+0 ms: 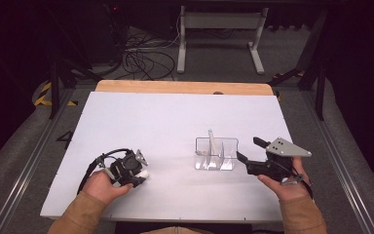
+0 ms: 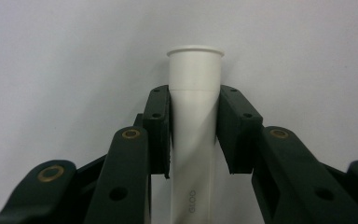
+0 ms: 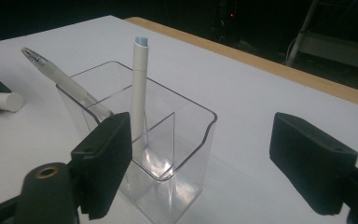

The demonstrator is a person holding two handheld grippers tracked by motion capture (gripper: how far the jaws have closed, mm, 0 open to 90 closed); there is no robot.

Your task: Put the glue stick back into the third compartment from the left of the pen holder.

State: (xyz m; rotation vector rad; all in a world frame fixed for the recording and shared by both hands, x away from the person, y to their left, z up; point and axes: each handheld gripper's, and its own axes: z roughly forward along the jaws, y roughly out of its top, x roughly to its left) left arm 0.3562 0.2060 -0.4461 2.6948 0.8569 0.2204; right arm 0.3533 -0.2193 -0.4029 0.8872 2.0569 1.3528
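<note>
White pen clamped in the left tool [image 2: 193,135], the right tool [image 3: 214,163] hanging released.

The left tool's jaws are pinching a white pen [image 2: 194,116] low over the white surface [image 1: 141,122] at the near left, while the right tool's jaws are standing wide apart just beside a clear plastic holder [image 3: 177,140], where a white pen [image 3: 139,88] and a frosted pen [image 3: 65,81] are leaning.

sleeves [image 1: 80,214]: tan, maybe corduroy | grippers: blk, brass rivets | R gripper [image 1: 249,151]: grey tri plate | blk cables
</note>
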